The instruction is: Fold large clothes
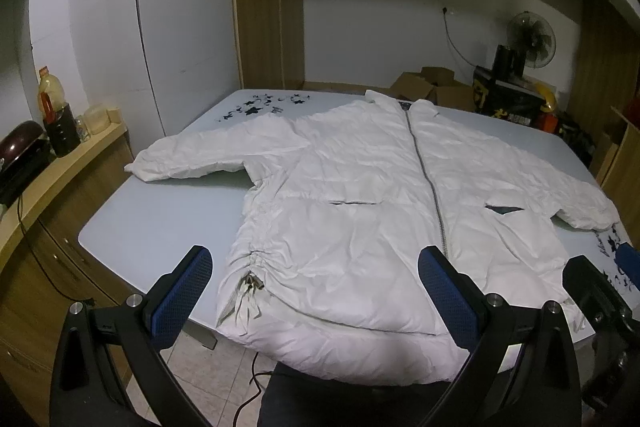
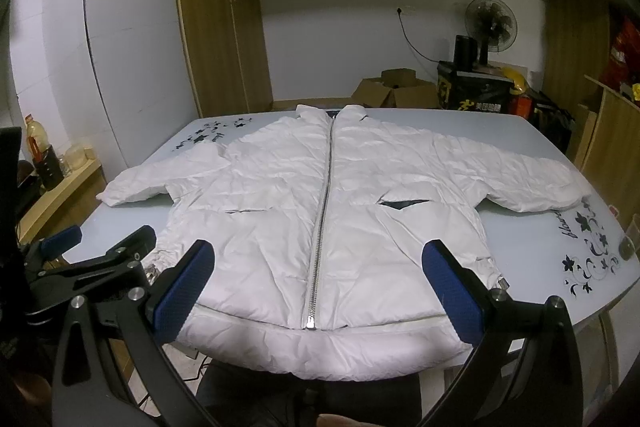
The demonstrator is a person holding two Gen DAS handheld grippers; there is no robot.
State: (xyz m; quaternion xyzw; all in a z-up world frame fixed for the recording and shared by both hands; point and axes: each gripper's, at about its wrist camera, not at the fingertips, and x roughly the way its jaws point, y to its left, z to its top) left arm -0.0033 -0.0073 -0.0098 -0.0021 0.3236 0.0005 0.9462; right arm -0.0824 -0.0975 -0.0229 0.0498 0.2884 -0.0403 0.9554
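White puffer jacket [image 2: 328, 211] lying flat, zipped, front up on the bench [image 2: 540, 259], both sleeves spread wide, hem drooping over the near edge. No fold showing yet, so the whole task is waiting. Left hand-held gripper [image 1: 314, 291] and right hand-held gripper [image 2: 318, 287] hovering near the hem, jaws wide apart, gripping nothing.

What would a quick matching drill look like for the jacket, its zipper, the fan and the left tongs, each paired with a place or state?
Column one:
1. jacket
2. zipper
3. fan
4. left tongs

Column two:
A. open, holding nothing
B. closed up the front
C. spread flat, sleeves out
D. beyond the table's far edge

Pairs: 1-C, 2-B, 3-D, 4-A
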